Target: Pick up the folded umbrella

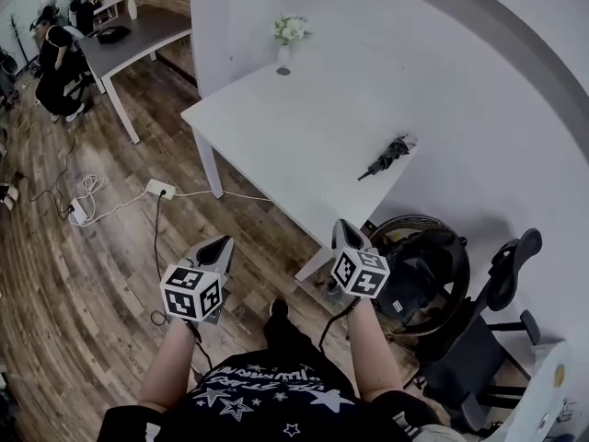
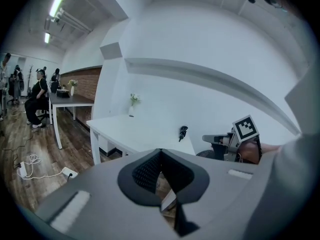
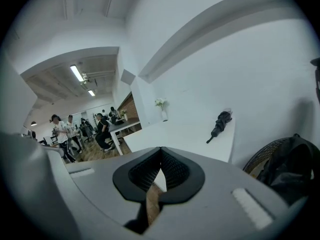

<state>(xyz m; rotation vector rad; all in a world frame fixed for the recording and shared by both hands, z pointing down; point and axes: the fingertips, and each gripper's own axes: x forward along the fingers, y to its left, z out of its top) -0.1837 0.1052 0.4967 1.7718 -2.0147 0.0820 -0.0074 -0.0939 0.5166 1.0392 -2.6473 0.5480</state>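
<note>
The folded black umbrella point(image 1: 388, 156) lies near the right edge of the white table point(image 1: 294, 136), close to the wall. It also shows in the left gripper view as the umbrella point(image 2: 183, 132) and in the right gripper view as the umbrella point(image 3: 220, 123), far ahead of both sets of jaws. My left gripper point(image 1: 219, 245) and right gripper point(image 1: 344, 229) hover over the wooden floor short of the table's near edge, both pointing toward it. The left gripper point(image 2: 160, 153) has its tips together and holds nothing. The right gripper point(image 3: 161, 150) is likewise shut and empty.
A vase of white flowers point(image 1: 287, 40) stands at the table's far corner. To the right are a round wire fan with a black bag point(image 1: 425, 263) and an office chair point(image 1: 502, 316). A power strip point(image 1: 161, 189) and cables lie on the floor. People sit at a grey table point(image 1: 138, 30).
</note>
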